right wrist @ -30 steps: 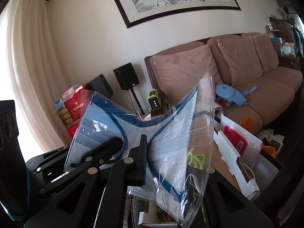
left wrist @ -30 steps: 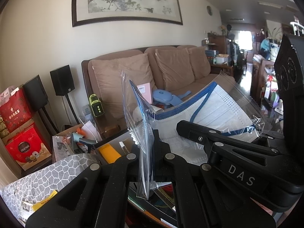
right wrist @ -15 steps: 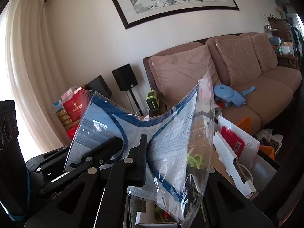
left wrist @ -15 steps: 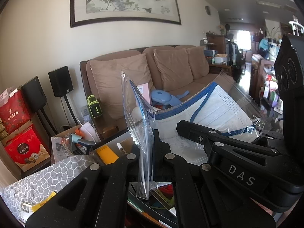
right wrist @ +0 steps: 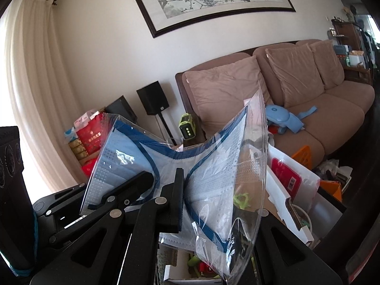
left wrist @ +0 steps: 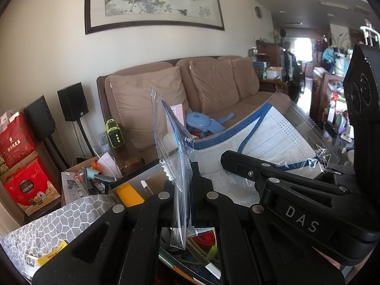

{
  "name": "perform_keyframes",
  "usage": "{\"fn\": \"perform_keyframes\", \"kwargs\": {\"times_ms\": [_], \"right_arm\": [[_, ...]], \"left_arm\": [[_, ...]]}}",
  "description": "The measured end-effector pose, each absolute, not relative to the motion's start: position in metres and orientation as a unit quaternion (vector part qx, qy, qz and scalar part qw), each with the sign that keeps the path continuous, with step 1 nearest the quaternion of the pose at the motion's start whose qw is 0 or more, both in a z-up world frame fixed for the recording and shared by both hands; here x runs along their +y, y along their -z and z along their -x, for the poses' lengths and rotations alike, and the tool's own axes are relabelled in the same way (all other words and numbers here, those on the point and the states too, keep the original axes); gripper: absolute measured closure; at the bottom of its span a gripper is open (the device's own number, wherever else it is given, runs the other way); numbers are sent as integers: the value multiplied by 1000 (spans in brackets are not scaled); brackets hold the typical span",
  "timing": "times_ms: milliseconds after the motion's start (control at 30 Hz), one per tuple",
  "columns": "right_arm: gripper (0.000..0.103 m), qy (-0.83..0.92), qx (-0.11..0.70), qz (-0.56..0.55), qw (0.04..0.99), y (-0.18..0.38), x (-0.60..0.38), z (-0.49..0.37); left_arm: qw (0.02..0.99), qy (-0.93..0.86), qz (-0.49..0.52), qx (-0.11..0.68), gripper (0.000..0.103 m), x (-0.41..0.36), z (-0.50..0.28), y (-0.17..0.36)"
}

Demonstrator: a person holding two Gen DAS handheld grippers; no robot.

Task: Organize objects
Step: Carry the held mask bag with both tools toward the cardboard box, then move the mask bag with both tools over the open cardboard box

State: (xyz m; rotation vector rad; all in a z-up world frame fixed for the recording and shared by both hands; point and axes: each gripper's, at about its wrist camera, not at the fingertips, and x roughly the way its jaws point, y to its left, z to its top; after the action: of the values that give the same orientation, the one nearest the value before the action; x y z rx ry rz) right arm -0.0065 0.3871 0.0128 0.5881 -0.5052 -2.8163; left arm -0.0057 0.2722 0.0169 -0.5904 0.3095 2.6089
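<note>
A crinkled clear plastic bag (left wrist: 294, 128) holding a pleated, blue-edged mask (right wrist: 213, 178) is clamped by both left gripper (left wrist: 187, 190) and right gripper (right wrist: 182, 197).

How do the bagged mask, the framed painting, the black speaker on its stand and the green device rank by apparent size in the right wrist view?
1. Framed painting, though cut off by the frame edge.
2. Bagged mask, close to the camera, so its rank against the painting is unsure.
3. Black speaker.
4. Green device.
</note>
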Motion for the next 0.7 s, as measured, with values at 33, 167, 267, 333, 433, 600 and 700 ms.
{"fn": "perform_keyframes", "kwargs": {"times_ms": [33,167,267,333,433,600,700], "right_arm": [[94,958,-172,-200,110,-13,388,6],[94,958,-173,-201,109,-13,389,6],[94,958,-173,-202,108,-12,391,6],[94,958,-173,-203,108,-12,392,6],[94,958,-171,-206,107,-11,393,6],[94,957,-170,-211,104,-10,392,10],[94,956,-169,-218,103,-9,393,12]], "left_arm": [[222,-945,214,112,102,272,6,-17],[223,-944,215,112,102,274,6,-18],[224,-944,215,112,102,277,6,-18],[225,-943,216,113,102,278,7,-18],[226,-943,219,113,102,279,7,-17],[228,-941,224,111,102,280,10,-15],[229,-940,230,109,102,280,13,-13]]}}
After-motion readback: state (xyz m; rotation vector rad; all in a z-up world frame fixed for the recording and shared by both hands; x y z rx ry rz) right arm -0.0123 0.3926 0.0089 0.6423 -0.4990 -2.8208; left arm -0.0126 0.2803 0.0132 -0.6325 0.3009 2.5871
